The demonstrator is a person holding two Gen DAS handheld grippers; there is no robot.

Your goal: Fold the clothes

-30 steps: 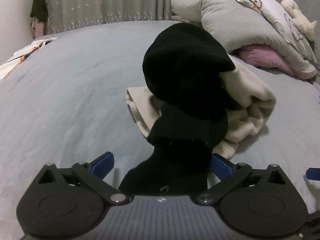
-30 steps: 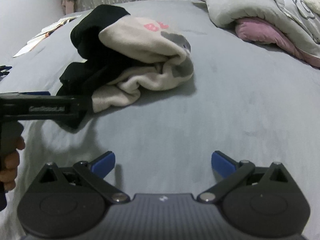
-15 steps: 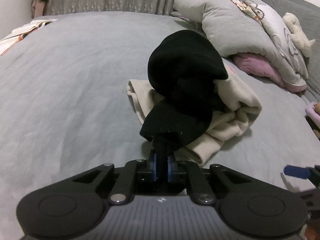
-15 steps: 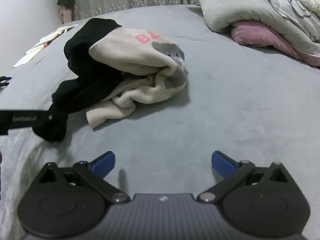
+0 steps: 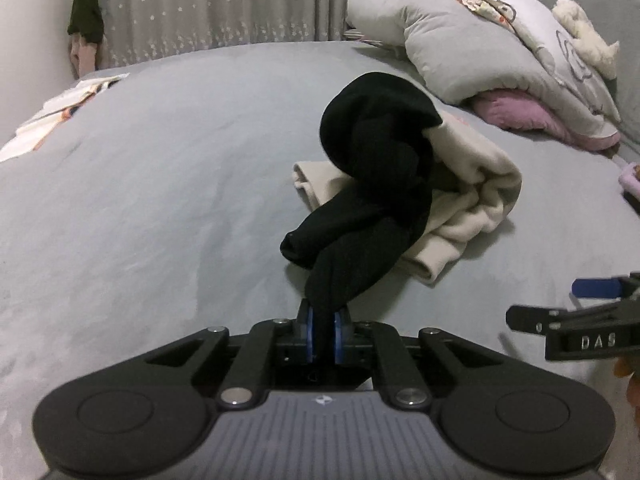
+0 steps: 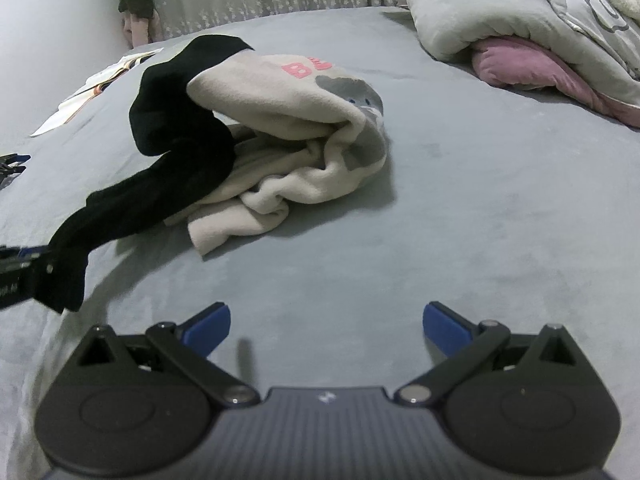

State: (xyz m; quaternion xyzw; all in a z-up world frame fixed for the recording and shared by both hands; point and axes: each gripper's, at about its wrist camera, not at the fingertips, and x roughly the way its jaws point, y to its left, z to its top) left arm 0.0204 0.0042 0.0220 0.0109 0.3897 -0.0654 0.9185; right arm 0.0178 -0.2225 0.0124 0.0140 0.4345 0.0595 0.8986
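Observation:
A crumpled garment lies in the middle of the grey bed (image 5: 140, 200): a cream body (image 5: 476, 200) (image 6: 288, 96) with pink letters and a grey print, and black sleeves (image 5: 380, 160) (image 6: 180, 140). My left gripper (image 5: 324, 328) is shut on the end of a black sleeve, which stretches from the pile to its blue pads (image 5: 307, 330). In the right wrist view that sleeve end (image 6: 68, 268) hangs at the left edge beside the left gripper's black finger. My right gripper (image 6: 326, 326) hovers open over bare sheet in front of the pile, holding nothing.
A bundled grey duvet (image 5: 480, 52) (image 6: 520, 12) over a pink blanket (image 5: 528, 114) fills the back right. An open book or papers (image 5: 60, 108) lies at the far left. A star-patterned curtain (image 5: 224, 4) hangs behind the bed. Bare grey sheet surrounds the garment.
My left gripper shut on the black sleeve end, then pulled back and up, drawing the sleeve out long from the pile. The right gripper stayed where it was, open.

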